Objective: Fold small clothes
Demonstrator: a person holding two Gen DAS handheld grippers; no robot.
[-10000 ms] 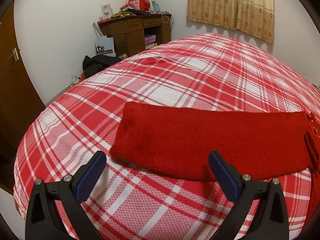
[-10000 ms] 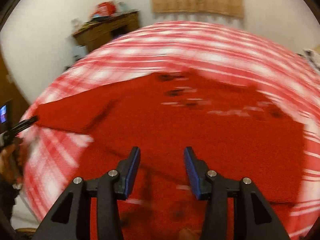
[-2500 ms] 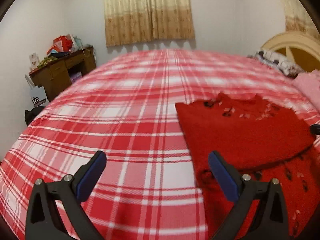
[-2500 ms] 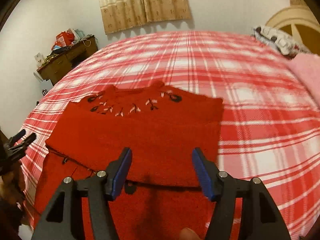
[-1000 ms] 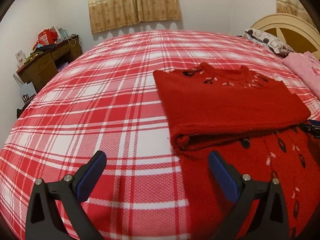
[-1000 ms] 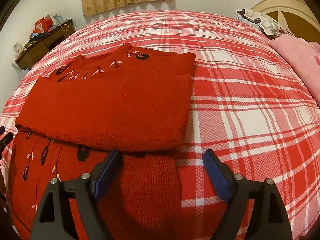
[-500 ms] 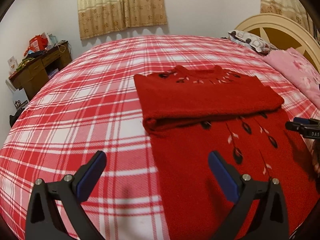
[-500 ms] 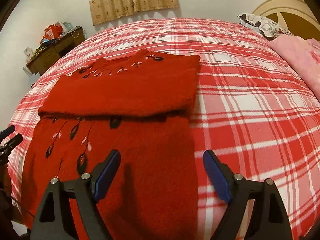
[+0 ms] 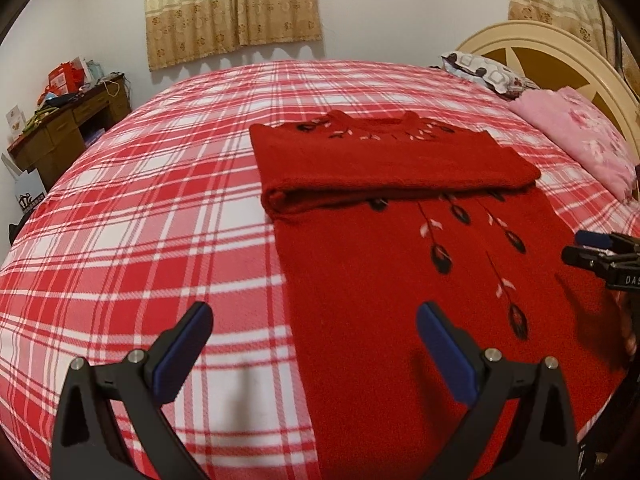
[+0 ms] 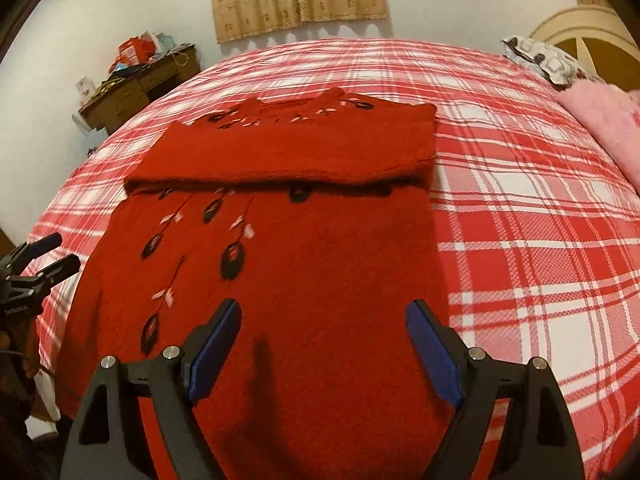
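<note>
The red sweater [image 9: 400, 264] lay flat on the plaid bedspread [image 9: 160, 208], its sleeves already folded across the chest into a tidy band [image 10: 288, 152] just below the collar — so the first folds looked done. The long lower body was unfolded, hem toward the person. The left gripper [image 9: 312, 344] and right gripper [image 10: 324, 344] both stood wide open and empty above that hem end — the bottom-up fold seemed to remain.

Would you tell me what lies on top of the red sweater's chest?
Its own sleeves lie folded across the red sweater, below the collar. The embroidery beneath them is covered; only the leaf stems below show.
</note>
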